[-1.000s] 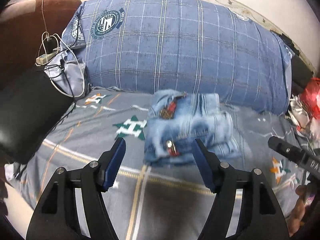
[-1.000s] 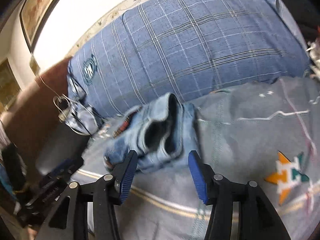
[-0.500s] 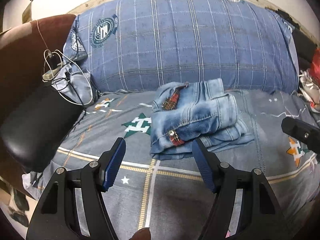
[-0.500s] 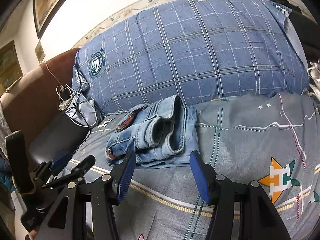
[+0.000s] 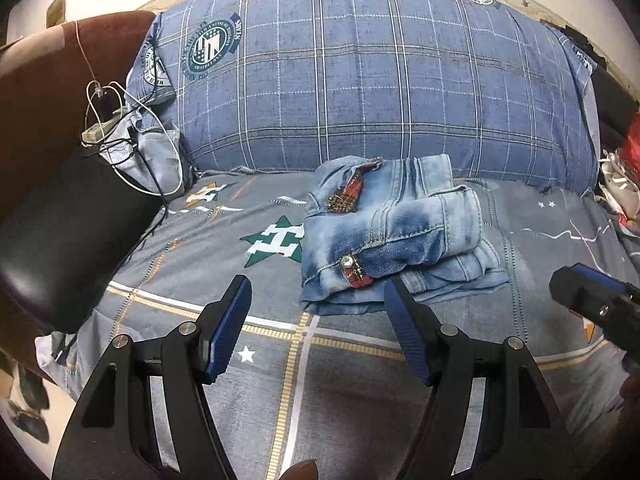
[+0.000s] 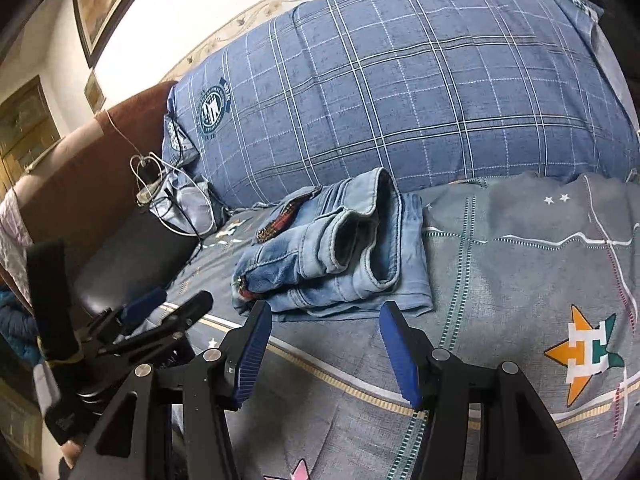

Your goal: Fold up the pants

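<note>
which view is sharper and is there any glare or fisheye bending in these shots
Left wrist view: the folded jeans are sharp, glare shines on the black cushion, and the plaid pillow bulges with fisheye bending. Right wrist view: about equally sharp, the wall at top left is washed out, dark vignette in the corners, and the bedsheet stripes curve.

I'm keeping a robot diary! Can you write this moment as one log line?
jeans: folded bundle on bed sheet | left gripper: open, empty | right gripper: open, empty | both short of jeans
</note>
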A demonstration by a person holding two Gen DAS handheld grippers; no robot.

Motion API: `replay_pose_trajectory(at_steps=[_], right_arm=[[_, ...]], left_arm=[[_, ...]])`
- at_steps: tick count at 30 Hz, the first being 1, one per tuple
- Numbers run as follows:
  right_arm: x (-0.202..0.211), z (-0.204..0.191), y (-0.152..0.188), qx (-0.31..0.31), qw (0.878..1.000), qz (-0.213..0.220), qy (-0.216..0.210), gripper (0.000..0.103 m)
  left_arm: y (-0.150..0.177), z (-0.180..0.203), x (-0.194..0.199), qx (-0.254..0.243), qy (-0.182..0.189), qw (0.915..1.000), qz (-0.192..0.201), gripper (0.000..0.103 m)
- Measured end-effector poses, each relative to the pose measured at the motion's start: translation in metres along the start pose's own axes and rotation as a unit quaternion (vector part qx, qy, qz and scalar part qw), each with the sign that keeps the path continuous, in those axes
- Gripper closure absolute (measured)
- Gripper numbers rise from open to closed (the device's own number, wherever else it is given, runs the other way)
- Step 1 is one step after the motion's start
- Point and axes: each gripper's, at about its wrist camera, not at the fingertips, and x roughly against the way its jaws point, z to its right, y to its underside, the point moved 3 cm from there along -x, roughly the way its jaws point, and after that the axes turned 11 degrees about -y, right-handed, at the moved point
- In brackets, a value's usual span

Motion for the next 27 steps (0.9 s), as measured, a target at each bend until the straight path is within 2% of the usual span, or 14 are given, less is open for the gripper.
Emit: replay_pose_trajectory(at_steps=[7, 13, 19, 27], right_arm=[[-0.0025, 0.0035, 0.0023, -0.003, 1.0, -0.001, 0.007, 0.046], [0.0015, 0.0056, 0.0008, -0.009, 1.0, 0.013, 0.013, 0.036], [-0.0027, -0.0011, 0.0025, 0.01, 1.0, 0.004, 0.017, 0.036], [-0.0059, 0.0008, 0.0054, 0.005, 1.0, -0.005, 0.011, 0.036]], left_arm=[[-0.0007, -0.0038, 0.0028, 0.005, -0.004, 1.0, 0.008, 0.034], [-0.0011, -0.0036, 0.0038, 0.003, -0.007, 0.9999, 0.011, 0.034], [-0.0016, -0.0041, 0.0034, 0.001, -0.005, 0.9999, 0.013, 0.034], [-0.0016, -0.0051, 0.0022, 0.005, 0.002, 1.0, 0.009, 0.034]])
